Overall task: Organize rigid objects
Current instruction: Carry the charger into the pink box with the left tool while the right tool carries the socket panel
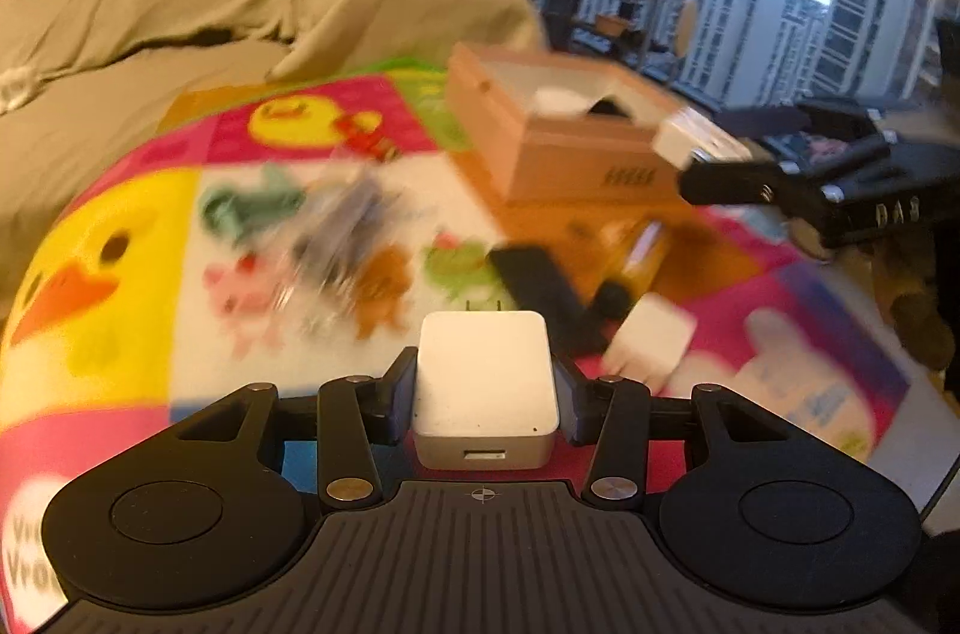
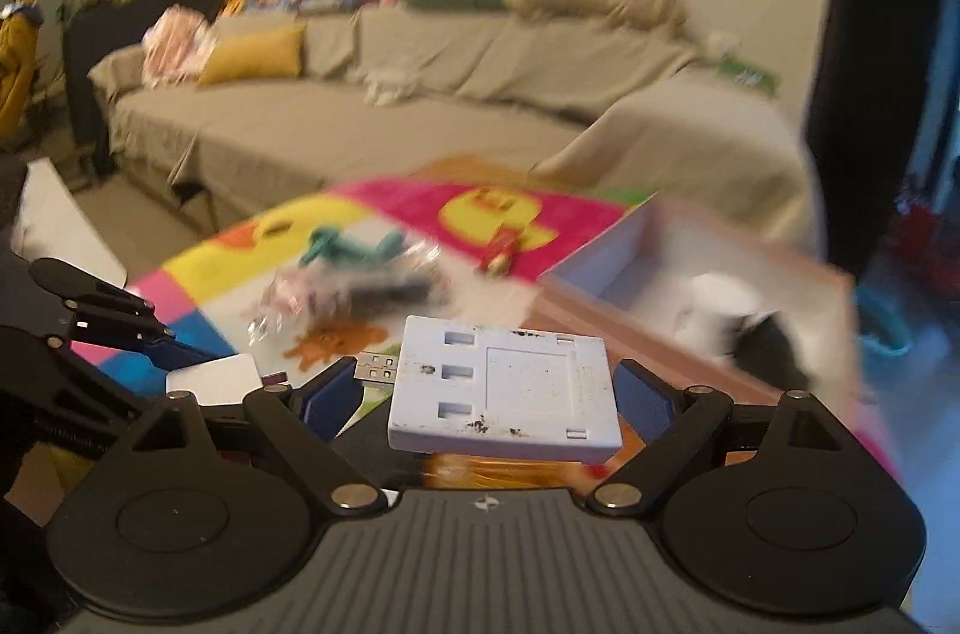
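Observation:
My left gripper [image 1: 485, 385] is shut on a white plug charger [image 1: 485, 382], prongs pointing forward, held above the colourful play mat [image 1: 120, 274]. My right gripper [image 2: 489, 394] holds a flat white USB device [image 2: 504, 394] between its blue pads [image 2: 645, 400]; the right pad touches it, the left pad stands slightly off. In the left wrist view the right gripper [image 1: 708, 166] shows at the right, holding that device [image 1: 690, 135] beside the open cardboard box [image 1: 570, 147]. The box [image 2: 690, 262] holds a white item and a black item.
On the mat lie a black remote [image 1: 534, 280], an orange bottle [image 1: 642, 256], a white block [image 1: 651, 340], a clear bag of items [image 1: 342, 238], a green toy [image 1: 252, 208] and a red toy [image 1: 366, 138]. A covered sofa [image 2: 420, 93] stands behind.

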